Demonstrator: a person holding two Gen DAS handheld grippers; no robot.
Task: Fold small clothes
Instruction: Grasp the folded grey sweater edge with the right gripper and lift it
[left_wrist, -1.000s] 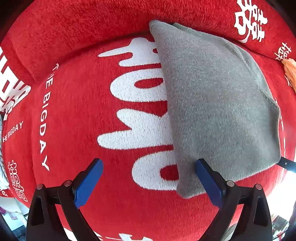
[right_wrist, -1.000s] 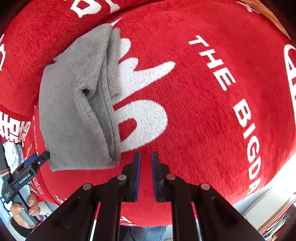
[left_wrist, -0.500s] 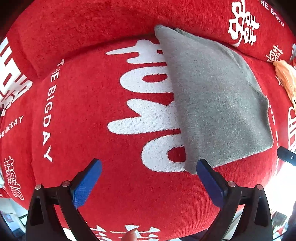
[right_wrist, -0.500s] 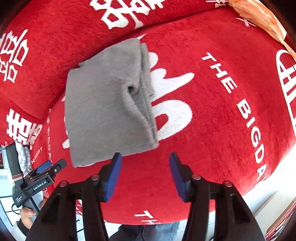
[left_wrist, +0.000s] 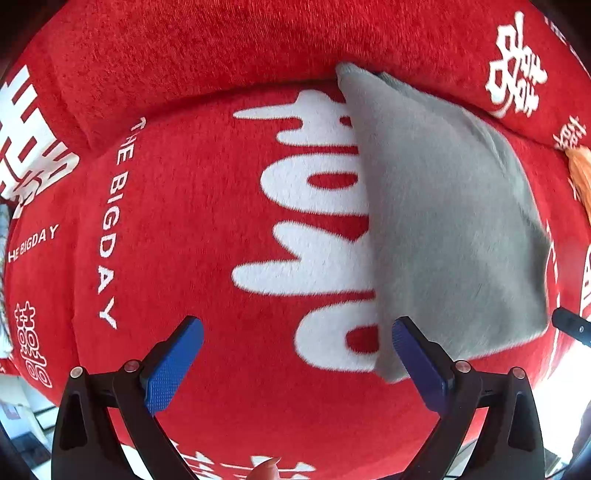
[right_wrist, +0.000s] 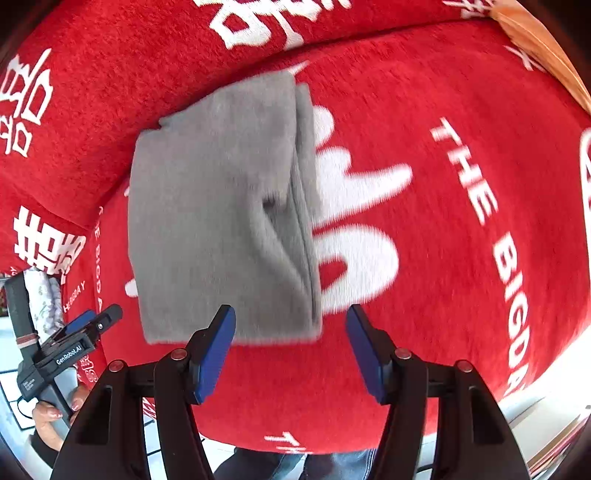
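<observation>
Left wrist view: your left gripper (left_wrist: 295, 363) gapes wide, holding nothing; folded grey garment (left_wrist: 443, 221) lies on the red blanket (left_wrist: 184, 221), touching the right fingertip, which could snag its corner.

Right wrist view: right gripper (right_wrist: 290, 349) spread, empty; garment (right_wrist: 221, 214) just ahead, its layered edge probably loose; nudging it could spill the fold.

A plush red cover (left_wrist: 207, 206) printed with big white characters and "THE BIGDAY" lettering is spread over what looks like a sofa seat. A folded grey garment (right_wrist: 221, 206) is laid flat on it, and something orange (left_wrist: 580, 173), probably fabric, is seen at the edge.
</observation>
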